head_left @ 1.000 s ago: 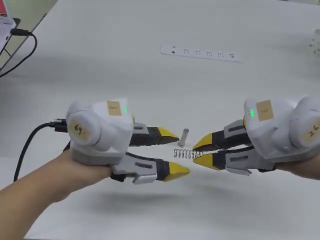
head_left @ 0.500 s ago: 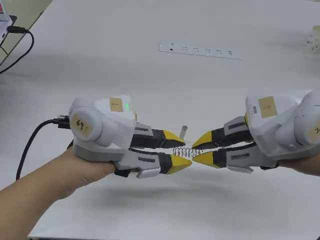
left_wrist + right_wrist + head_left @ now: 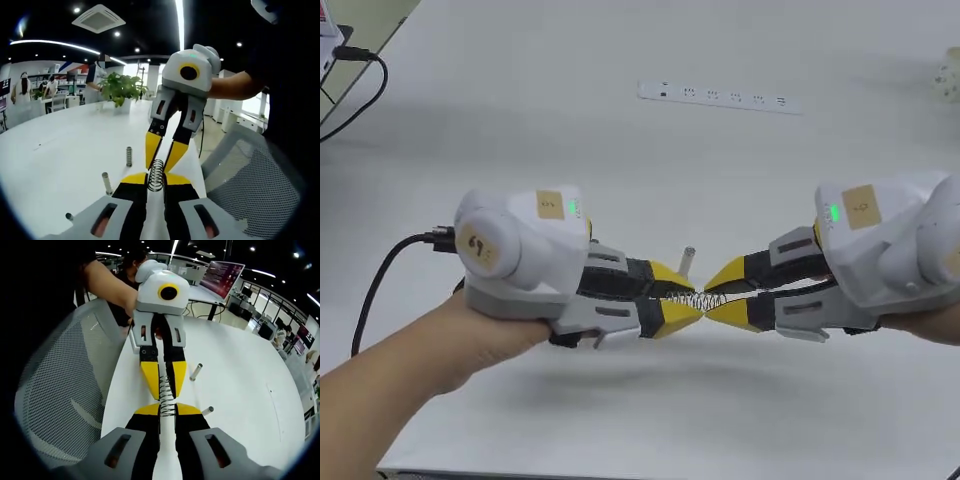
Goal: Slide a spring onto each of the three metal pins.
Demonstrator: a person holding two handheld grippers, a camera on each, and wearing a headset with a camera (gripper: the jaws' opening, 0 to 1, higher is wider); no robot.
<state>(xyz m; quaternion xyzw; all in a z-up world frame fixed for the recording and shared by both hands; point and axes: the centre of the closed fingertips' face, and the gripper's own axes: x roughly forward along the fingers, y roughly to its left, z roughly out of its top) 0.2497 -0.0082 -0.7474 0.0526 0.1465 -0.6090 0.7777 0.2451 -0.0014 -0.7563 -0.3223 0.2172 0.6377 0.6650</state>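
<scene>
Since a second ago our left gripper [image 3: 688, 302] has closed. Its jaws stood wide apart then and now pinch one end of the spring [image 3: 165, 388]. The right gripper [image 3: 713, 299] grips the other end, its jaws drawn in to a narrow gap around the coil.

We count one spring in the air, held level between two grippers whose yellow tips almost meet.

In the left gripper view we count three pins standing on the white table [image 3: 620, 170]:
- one pin with a coil [image 3: 129, 156] around it
- one bare pin [image 3: 106, 183] nearer to us
- a third pin [image 3: 69, 216] low at the edge, too small for us to say more

In the head view a single upright pin shows just behind the held spring. There is also one power strip [image 3: 720, 97] lying far back, and one black cable [image 3: 380, 290] running to the left gripper's body.

Both grippers point straight at each other, roughly level and clear of the tabletop. Our left hand [image 3: 490, 335] wraps under its gripper's body, the forearm coming in from the lower left. The right gripper's body sits at the right edge, with a little of our right hand showing beneath it.
</scene>
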